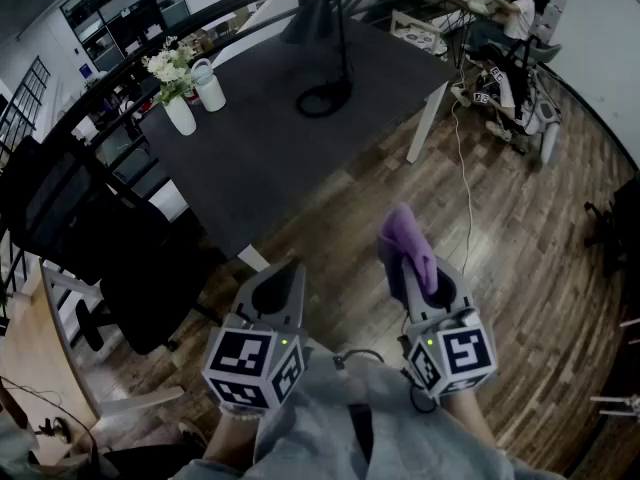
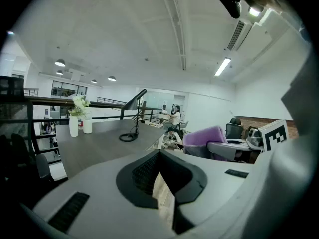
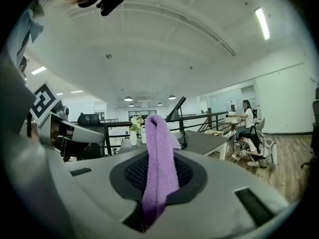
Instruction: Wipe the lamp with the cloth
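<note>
Right hand-held gripper [image 1: 408,260] clamped on purple cloth [image 3: 159,168] — held over the floor, short of the bench [image 1: 260,143]. Left hand-held gripper [image 2: 159,157] jaws together, empty. Lamp [image 1: 326,96] stands on the bench's far side — well apart from the cloth.

No words, brands or numbers can be read anywhere. The only printed marks are black-and-white square patterns on the left marker cube [image 1: 255,366] of the left tool [image 1: 284,278] and the right marker cube [image 1: 455,356] of the right tool [image 1: 405,264]. They carry no legible letters or digits.
</note>
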A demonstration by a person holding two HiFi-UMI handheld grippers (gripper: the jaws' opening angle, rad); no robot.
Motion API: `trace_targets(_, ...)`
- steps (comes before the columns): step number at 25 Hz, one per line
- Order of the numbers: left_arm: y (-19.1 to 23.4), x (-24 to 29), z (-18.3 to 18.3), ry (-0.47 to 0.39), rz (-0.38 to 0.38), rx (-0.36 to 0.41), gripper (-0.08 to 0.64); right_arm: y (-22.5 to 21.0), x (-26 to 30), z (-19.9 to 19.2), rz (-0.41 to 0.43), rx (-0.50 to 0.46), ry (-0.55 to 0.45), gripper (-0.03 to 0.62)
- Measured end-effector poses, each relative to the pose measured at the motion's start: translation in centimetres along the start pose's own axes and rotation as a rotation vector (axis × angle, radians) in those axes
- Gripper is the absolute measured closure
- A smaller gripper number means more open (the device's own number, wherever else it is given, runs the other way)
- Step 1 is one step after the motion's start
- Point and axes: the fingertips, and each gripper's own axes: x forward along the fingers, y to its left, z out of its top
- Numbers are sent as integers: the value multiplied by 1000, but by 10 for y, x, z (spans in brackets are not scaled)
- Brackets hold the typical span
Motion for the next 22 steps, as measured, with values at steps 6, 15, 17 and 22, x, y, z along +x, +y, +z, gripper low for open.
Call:
trace_targets(6, 1, 4, 2, -1, -1, -8, 546, -4, 2, 2, -4, -3, -4, 537)
trace_targets(15, 0, 8, 5, -4, 2, -8, 546, -14, 0, -2, -14, 8, 6, 537)
trace_targets(17, -1, 9, 5, -3, 3, -7, 546, -18, -1, -2, -22, 11, 4, 537)
trace_targets(22, -1, 11, 7, -7, 6, 2, 546, -26, -6, -5, -44, 23, 3, 536)
